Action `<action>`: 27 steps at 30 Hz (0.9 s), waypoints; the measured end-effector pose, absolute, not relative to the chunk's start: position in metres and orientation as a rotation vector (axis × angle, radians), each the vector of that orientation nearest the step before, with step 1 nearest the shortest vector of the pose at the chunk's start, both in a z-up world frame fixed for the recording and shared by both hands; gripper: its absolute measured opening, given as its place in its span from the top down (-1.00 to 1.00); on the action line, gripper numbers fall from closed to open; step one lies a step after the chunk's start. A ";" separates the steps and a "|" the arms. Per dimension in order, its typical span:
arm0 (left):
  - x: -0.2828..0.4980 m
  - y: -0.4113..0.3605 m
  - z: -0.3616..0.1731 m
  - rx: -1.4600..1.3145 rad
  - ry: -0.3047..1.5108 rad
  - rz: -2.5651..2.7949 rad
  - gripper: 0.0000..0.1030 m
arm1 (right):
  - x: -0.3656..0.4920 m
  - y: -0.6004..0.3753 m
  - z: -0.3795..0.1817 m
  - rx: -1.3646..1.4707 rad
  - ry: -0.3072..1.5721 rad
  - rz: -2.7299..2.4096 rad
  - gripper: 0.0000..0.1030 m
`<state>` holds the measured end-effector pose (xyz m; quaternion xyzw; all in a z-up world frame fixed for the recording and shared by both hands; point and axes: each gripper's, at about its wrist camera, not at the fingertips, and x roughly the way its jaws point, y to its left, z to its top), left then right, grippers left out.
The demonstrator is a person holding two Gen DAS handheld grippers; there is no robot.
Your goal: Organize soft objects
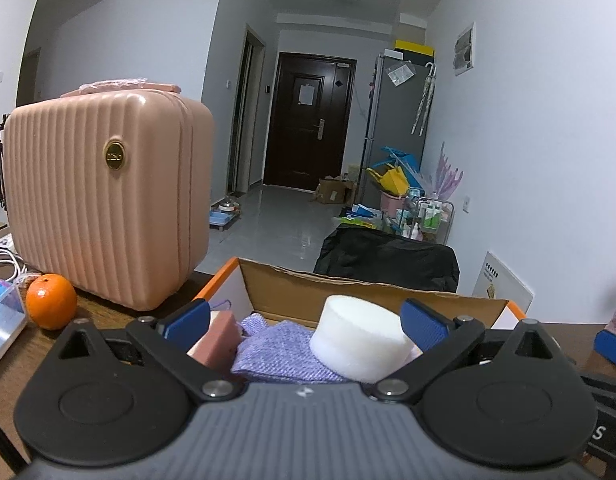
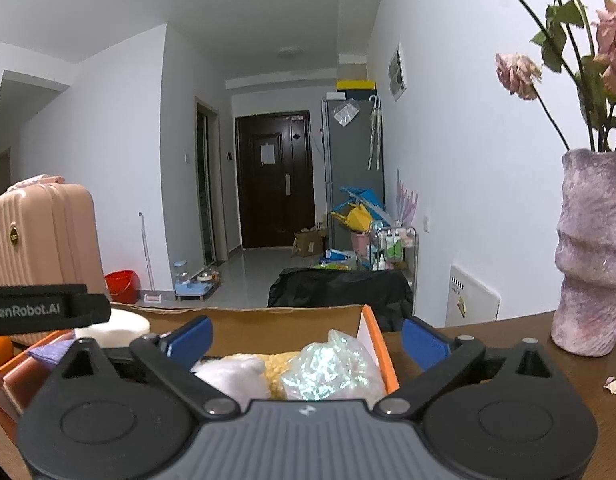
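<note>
Box [image 1: 347, 292] on surface, holding sponge [image 1: 361, 340], cloth [image 1: 280, 352], bag [image 2: 331, 372]: both claws, left [image 1: 304, 324] and right [image 2: 306, 340], released and empty over it; placing step seemingly done, next fetch remaining soft items.

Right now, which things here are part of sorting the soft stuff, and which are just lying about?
Part of the job:
cardboard box
white sponge
purple knitted cloth
pink sponge block
shiny crinkled bag
yellow soft item
white fluffy item

Just lying about:
pink suitcase
orange
vase of dried roses
</note>
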<state>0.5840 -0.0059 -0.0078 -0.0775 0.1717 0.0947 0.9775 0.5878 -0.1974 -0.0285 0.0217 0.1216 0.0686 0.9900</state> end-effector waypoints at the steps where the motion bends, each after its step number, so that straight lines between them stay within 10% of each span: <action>1: 0.582 -0.005 -0.008 -0.157 0.347 0.191 -1.00 | 0.585 -0.197 -0.028 0.042 0.238 0.137 -1.00; 27: 0.435 0.008 0.007 -0.107 0.289 0.151 -1.00 | 0.444 -0.208 -0.015 0.028 0.213 0.105 -1.00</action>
